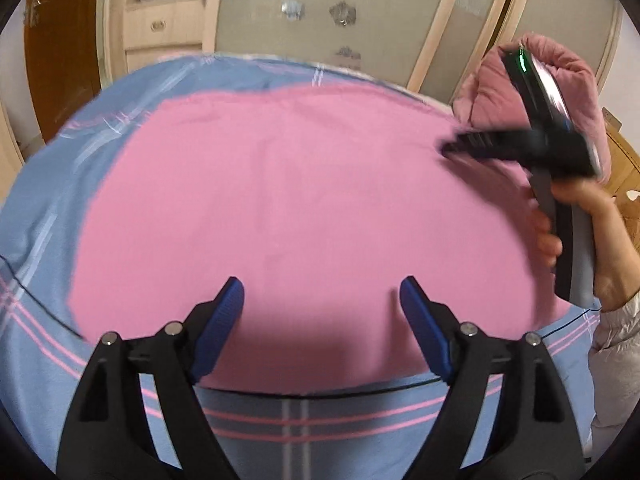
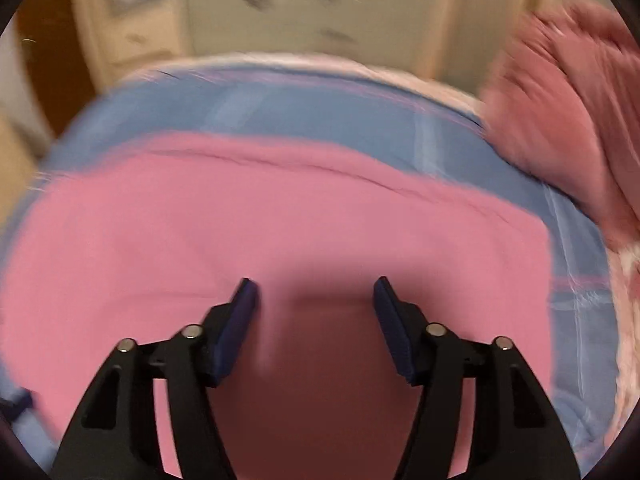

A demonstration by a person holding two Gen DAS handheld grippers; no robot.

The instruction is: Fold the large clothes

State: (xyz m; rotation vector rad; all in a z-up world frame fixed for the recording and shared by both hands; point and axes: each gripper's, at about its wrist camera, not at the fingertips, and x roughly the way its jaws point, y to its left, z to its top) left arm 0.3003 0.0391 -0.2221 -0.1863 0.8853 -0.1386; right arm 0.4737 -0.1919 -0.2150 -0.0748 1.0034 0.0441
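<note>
Bed sheet [image 1: 48, 208]: blue with pink and white stripes, under everything you see.
Pink cloth [image 1: 280, 200]: big, flat, spread on the sheet, right in front of you.
Padded pink jacket [image 1: 560, 92]: bunched up at the far right of the bed.
Your left gripper [image 1: 320, 296]: fingers wide apart over the near edge, holding nothing.
Your right gripper [image 2: 316, 292]: fingers apart above the cloth, holding nothing, blurry.

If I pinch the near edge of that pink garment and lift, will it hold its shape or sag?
Probably sag: the pink garment lies thin and flat on the blue bedsheet, moulding to it. It looks light, so one corner should lift easily. Pushed, it would likely bunch into wrinkles rather than slide.
</note>
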